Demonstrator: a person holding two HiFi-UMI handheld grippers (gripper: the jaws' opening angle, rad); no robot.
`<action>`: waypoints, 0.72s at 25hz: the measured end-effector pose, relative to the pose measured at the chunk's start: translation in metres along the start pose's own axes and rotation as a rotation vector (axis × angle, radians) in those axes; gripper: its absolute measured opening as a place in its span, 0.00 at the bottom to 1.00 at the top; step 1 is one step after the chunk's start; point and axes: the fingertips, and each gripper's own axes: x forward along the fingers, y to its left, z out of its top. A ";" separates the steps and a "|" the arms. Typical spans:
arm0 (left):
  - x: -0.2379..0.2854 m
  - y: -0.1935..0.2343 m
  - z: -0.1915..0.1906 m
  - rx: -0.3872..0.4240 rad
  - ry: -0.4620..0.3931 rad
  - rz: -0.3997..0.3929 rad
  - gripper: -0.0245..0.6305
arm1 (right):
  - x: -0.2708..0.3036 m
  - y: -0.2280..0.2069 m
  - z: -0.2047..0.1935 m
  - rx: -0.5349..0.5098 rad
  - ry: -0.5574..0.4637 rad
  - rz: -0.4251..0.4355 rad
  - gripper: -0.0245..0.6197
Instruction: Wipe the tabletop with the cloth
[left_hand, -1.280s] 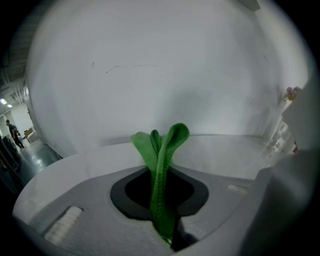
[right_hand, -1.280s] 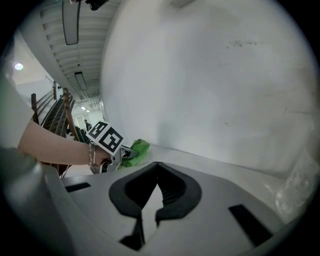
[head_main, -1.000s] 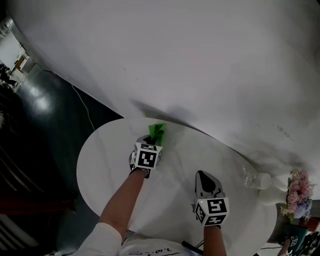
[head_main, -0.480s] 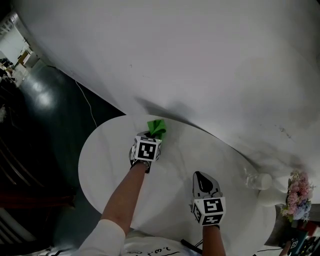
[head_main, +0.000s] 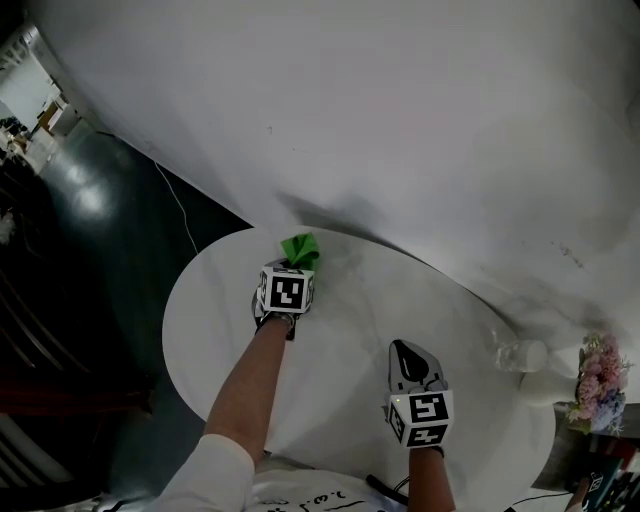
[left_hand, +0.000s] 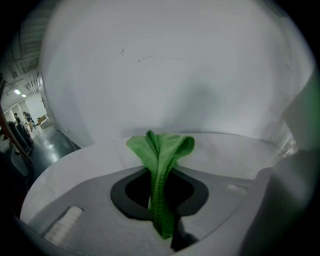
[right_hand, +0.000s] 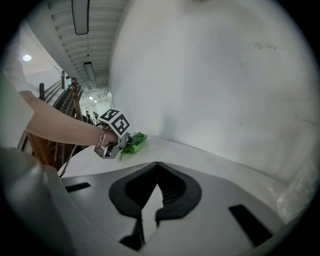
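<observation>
We note the left gripper (head_main: 292, 264) with its fingers clamped on the green cloth (head_main: 300, 246). The folds fan out ahead of the fingertips, at the far edge of the round white bench (head_main: 350, 325), close to the wall. The right gripper (head_main: 410, 360) has its fingers closed together, holding nothing, with bare bench ahead of them.

Cloth (head_main: 299, 247) in left tool (head_main: 291, 266), far edge of tabletop (head_main: 340, 345), right tool (head_main: 407, 352) nearer
</observation>
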 end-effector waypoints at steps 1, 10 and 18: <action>-0.001 0.004 -0.002 -0.007 0.002 0.005 0.11 | -0.001 0.001 0.000 -0.001 0.001 -0.002 0.04; -0.016 0.039 -0.019 -0.054 -0.005 0.051 0.11 | -0.005 0.020 -0.004 -0.011 0.014 -0.009 0.04; -0.037 0.064 -0.038 -0.059 0.004 0.062 0.11 | -0.010 0.056 -0.005 -0.023 0.018 0.007 0.04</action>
